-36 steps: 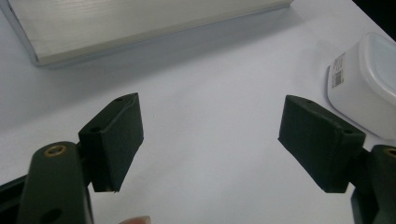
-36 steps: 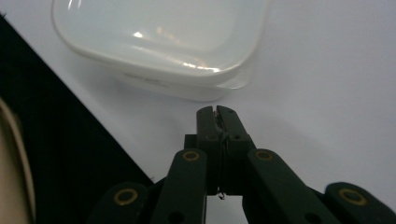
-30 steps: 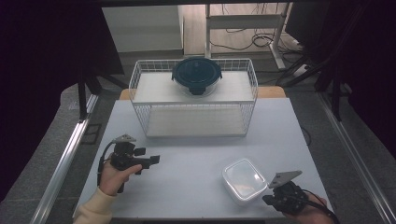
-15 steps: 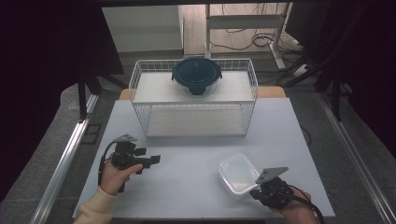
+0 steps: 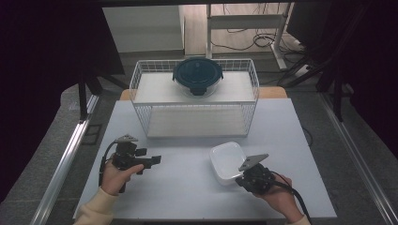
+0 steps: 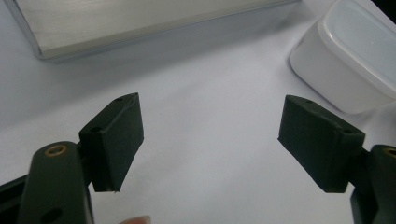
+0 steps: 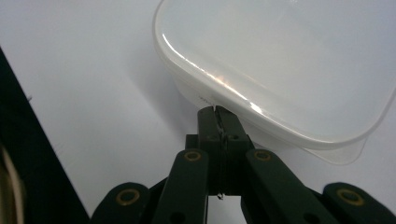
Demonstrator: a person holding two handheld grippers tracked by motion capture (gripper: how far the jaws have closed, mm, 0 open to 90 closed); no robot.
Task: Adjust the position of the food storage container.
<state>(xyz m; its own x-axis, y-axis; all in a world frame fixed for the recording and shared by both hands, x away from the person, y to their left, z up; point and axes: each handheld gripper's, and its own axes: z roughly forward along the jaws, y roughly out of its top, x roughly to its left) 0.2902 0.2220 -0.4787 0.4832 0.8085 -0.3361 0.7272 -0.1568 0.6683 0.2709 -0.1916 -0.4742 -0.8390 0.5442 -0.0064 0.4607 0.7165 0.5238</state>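
A white square lidded container [image 5: 226,161] sits on the white table [image 5: 187,192] at the front right. My right gripper [image 5: 238,180] is shut, and its tips touch the container's near side. In the right gripper view the closed jaw tips [image 7: 217,112] press against the wall just under the lid rim of the container [image 7: 280,60]. My left gripper [image 5: 157,160] is held at the front left, open and pointing right. Its pads [image 6: 116,135] stand wide apart over bare table, with the container [image 6: 355,60] farther off at the upper right.
A white wire rack [image 5: 141,86] stands at the back middle of the table, with a shelf board inside. On top of it rests a round glass bowl with a dark blue lid [image 5: 197,75]. Cables trail from both grippers toward the front edge.
The right gripper has moved left and away from the front edge, and the white container has shifted the same way with it. The left gripper has barely moved.
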